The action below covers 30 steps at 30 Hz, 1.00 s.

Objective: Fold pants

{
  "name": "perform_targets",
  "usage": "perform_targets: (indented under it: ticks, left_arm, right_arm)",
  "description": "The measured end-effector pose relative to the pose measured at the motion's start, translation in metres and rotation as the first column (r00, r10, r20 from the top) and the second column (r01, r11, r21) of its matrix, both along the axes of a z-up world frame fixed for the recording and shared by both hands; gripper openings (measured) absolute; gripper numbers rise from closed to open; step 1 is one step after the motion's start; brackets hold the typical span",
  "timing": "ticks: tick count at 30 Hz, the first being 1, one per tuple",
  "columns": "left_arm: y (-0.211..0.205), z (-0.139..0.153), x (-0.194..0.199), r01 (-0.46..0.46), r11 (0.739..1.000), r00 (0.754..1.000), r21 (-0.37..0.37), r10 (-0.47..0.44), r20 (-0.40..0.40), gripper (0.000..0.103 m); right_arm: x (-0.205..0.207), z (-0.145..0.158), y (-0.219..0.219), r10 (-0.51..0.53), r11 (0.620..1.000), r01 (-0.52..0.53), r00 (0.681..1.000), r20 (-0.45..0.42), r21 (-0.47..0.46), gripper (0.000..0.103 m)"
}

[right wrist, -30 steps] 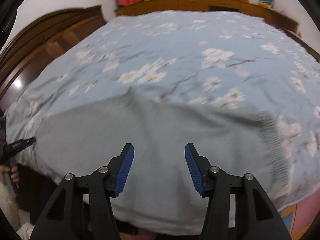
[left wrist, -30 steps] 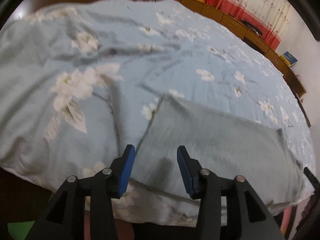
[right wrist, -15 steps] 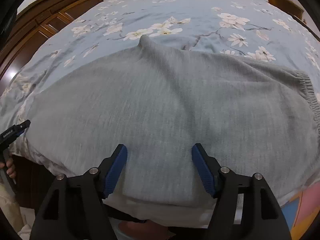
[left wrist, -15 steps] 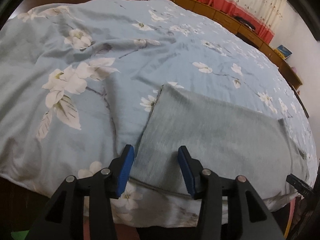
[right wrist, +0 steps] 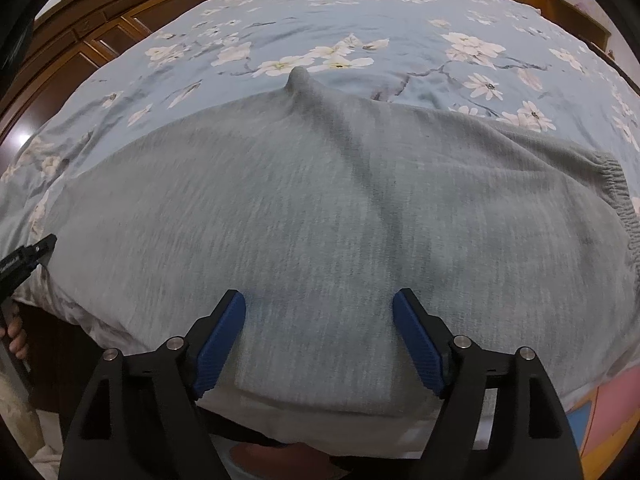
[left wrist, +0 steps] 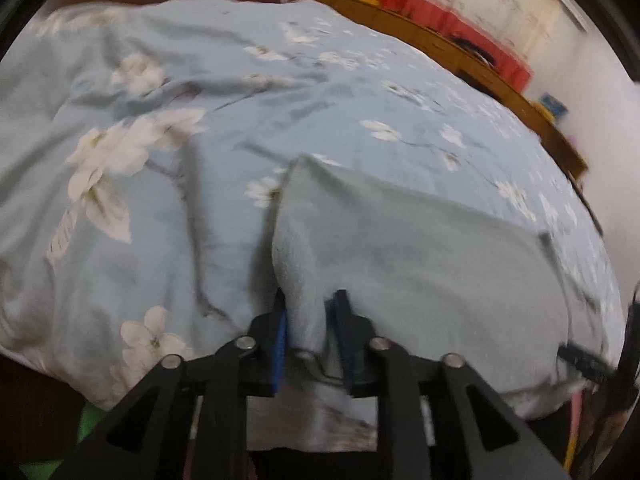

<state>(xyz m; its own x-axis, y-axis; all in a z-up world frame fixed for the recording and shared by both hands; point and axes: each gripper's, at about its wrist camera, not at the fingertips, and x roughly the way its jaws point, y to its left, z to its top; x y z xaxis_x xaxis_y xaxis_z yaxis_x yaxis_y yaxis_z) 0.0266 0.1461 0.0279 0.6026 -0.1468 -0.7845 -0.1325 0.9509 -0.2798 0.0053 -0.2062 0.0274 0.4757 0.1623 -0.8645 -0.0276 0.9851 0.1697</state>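
Lying flat across the near edge of the bed point(right wrist: 120, 92), grey pants point(right wrist: 320, 208), spreading left to right over the blue flowered bedspread point(left wrist: 208, 80). Showing the gathered elastic waistband point(right wrist: 618, 184) at the right end in the right wrist view, and a small peak of cloth poking up at the far edge, with a soft crease running from it toward the near side.

Pinching the near left corner of the pants with the left gripper point(left wrist: 308, 322): blue pads point(left wrist: 279, 344) drawn close together with a bunched fold of grey cloth squeezed between them, the cloth rising up from the bedspread there. Blurring somewhat in the left wrist view.

Hovering over the near middle of the pants with the right gripper point(right wrist: 320, 312), fingers spread wide, blue pads point(right wrist: 416, 344) standing well apart and gripping nothing, grey fabric showing plainly in the gap. Touching the cloth or just above it: cannot tell.

Showing, farther off, dark wooden cabinets point(right wrist: 96, 40) at the far left and red and white curtains point(left wrist: 460, 8) beyond the far side of the bed.
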Motion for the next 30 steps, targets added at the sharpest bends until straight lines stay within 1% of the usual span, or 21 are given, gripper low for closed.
perform_targets:
  ticks: [3,7,9,10,12,13,16,18,20,21,22,23,24,26,28,30]
  left_arm:
    - [0.011,-0.004,0.001,-0.064,0.998,0.998,-0.02,0.064,0.013,0.04]
    - [0.014,-0.011,0.006,-0.098,0.994,0.995,-0.054,0.098,0.011,0.042]
    - [0.012,-0.011,0.006,-0.107,0.993,0.994,-0.05,0.108,0.018,0.041]
    - [0.01,-0.01,0.006,-0.108,0.993,0.994,-0.044,0.109,0.02,0.039]
    - [0.007,-0.006,0.005,-0.088,0.994,0.995,-0.061,0.09,0.031,0.017]
    - [0.006,-0.003,0.005,-0.081,0.994,0.996,-0.073,0.083,0.034,0.015]
    - [-0.004,0.009,0.003,-0.042,0.996,0.997,-0.079,0.047,0.062,0.014]
    - [-0.013,0.013,0.006,-0.013,0.999,0.998,-0.038,0.016,0.065,0.015]
    - [-0.018,0.009,0.009,-0.023,0.999,0.999,0.024,0.022,0.044,0.016]
    - [-0.018,0.006,0.011,-0.038,0.999,0.999,0.037,0.037,0.031,0.021]
    - [-0.016,0.001,0.013,-0.051,0.998,0.999,0.032,0.05,0.019,0.026]
    - [-0.013,-0.003,0.013,-0.068,0.998,0.998,0.018,0.068,0.016,0.032]
    - [-0.01,-0.005,0.013,-0.085,0.996,0.996,0.0,0.085,0.02,0.035]
    - [-0.007,-0.008,0.012,-0.091,0.996,0.996,-0.023,0.091,0.023,0.035]
    - [-0.006,-0.009,0.012,-0.087,0.996,0.996,-0.028,0.087,0.024,0.034]
    - [-0.006,-0.006,0.011,-0.066,0.997,0.997,-0.05,0.068,0.034,0.01]
  right_arm:
    - [0.0,0.0,0.0,-0.001,1.0,0.001,1.0,0.001,0.0,0.079]
    - [0.0,0.0,0.002,0.004,1.0,-0.004,1.0,0.0,-0.009,0.08]
    - [0.0,0.001,0.002,0.006,1.0,-0.006,1.0,-0.004,-0.008,0.08]
    - [0.001,0.001,0.002,0.006,1.0,-0.006,1.0,-0.007,-0.007,0.08]
    - [0.002,0.003,0.001,0.005,1.0,-0.005,1.0,-0.018,-0.009,0.08]
    - [0.003,0.004,0.002,0.005,1.0,-0.005,1.0,-0.022,-0.012,0.08]
    - [0.003,0.005,0.002,0.006,1.0,-0.007,1.0,-0.024,-0.017,0.08]
    - [0.003,0.005,0.002,0.006,1.0,-0.006,1.0,-0.022,-0.014,0.08]
    - [0.002,0.005,0.001,0.005,1.0,-0.005,1.0,-0.021,-0.006,0.08]
    - [0.001,0.006,0.0,0.005,1.0,-0.005,1.0,-0.02,-0.002,0.08]
    - [0.0,0.005,0.0,0.006,1.0,-0.006,1.0,-0.02,0.001,0.08]
    - [-0.001,0.006,-0.001,0.007,1.0,-0.007,1.0,-0.019,0.004,0.08]
    - [-0.001,0.006,-0.002,0.007,1.0,-0.007,1.0,-0.018,0.007,0.08]
    - [-0.003,0.006,-0.002,0.006,1.0,-0.005,1.0,-0.016,0.013,0.08]
    - [-0.003,0.006,-0.003,0.003,1.0,-0.002,1.0,-0.015,0.018,0.08]
    - [-0.004,0.008,-0.004,0.0,1.0,0.0,1.0,-0.016,0.023,0.079]
